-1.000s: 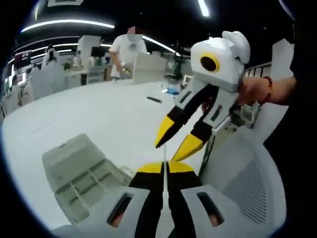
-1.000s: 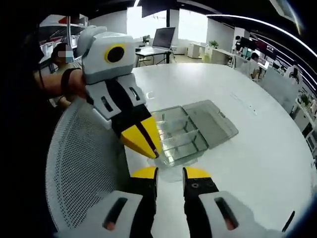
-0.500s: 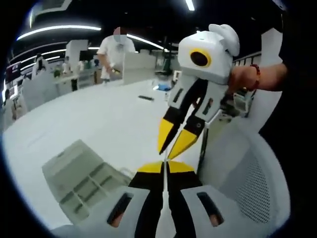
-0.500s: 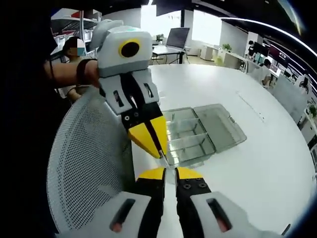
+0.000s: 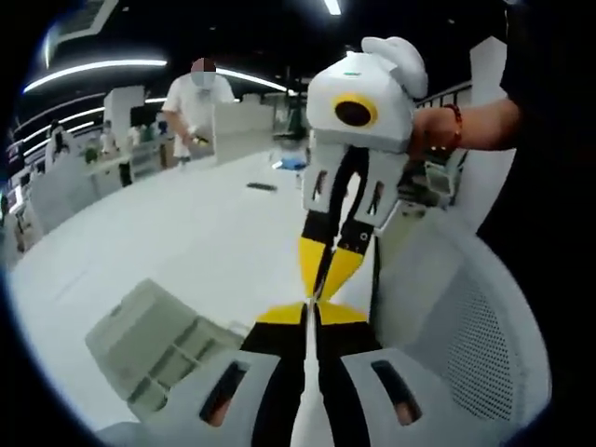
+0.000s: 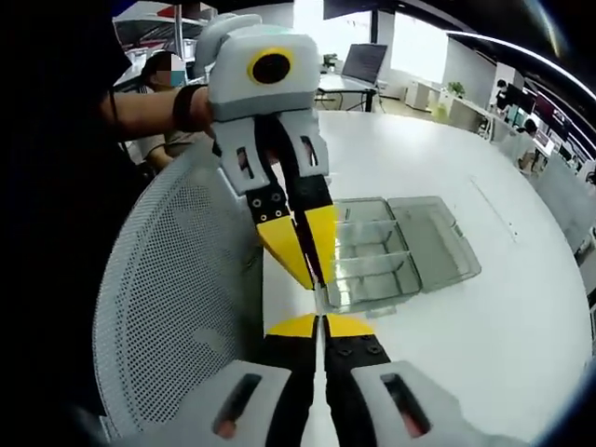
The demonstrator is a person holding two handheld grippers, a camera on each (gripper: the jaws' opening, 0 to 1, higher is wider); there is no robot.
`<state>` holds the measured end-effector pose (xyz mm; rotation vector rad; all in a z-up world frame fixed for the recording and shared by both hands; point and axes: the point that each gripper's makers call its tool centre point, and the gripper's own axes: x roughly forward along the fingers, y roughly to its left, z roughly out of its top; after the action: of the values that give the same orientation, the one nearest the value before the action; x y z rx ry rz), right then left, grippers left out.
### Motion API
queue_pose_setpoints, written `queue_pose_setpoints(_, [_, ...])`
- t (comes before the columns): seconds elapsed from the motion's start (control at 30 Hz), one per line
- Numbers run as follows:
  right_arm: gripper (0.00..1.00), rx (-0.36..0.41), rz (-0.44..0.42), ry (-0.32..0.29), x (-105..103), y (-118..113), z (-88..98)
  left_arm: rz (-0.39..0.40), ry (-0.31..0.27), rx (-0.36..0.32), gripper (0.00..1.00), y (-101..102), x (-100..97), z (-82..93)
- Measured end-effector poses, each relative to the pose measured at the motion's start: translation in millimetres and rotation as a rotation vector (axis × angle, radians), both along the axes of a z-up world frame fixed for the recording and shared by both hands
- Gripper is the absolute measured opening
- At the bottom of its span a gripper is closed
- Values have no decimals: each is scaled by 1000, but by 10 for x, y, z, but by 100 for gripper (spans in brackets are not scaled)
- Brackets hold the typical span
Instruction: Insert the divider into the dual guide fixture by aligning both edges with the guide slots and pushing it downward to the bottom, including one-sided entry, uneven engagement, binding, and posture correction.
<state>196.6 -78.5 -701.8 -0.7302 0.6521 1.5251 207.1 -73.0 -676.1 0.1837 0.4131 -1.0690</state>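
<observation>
While your left gripper (image 5: 311,313) had its yellow-tipped jaws pressed together on a thin pale divider (image 5: 308,391) that ran edge-on down between them in the left gripper view, your right gripper (image 6: 319,325) met it tip to tip, its own jaws closed as well. In the left gripper view the right gripper (image 5: 325,276) came down from above, jaws drawn together at the top edge of the divider, though whether they actually pinched that edge could not be told. In the right gripper view the left gripper (image 6: 313,266) hung from the upper left with its tips just above your right one.

Beyond the tips lay the clear fixture box (image 6: 377,258), lid open flat, resting on the white table (image 6: 521,307); its compartments showed upright partitions. In the left gripper view that box (image 5: 156,339) sat to the lower left, well apart from the divider. A white mesh chair back (image 6: 172,298) stood just beside the grippers. A person (image 5: 196,98) stood at the far edge of the table.
</observation>
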Motion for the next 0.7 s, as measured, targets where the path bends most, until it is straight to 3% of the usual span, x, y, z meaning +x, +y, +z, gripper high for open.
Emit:
queue_pose_setpoints(0.23, [0, -21, 37, -32, 16, -11, 30, 14, -8, 2, 2, -5, -4, 0])
queue_pose_setpoints(0.4, [0, -33, 48, -28, 49, 56, 85, 57, -2, 19, 11, 30, -16, -59])
queue_pose_setpoints(0.53, [0, -63, 60, -39, 99, 82, 93, 115, 4, -11, 14, 107, -4, -41])
queue_pose_setpoints(0.7, [0, -62, 44, -66, 200, 171, 138, 164, 6, 20, 26, 243, -19, -72])
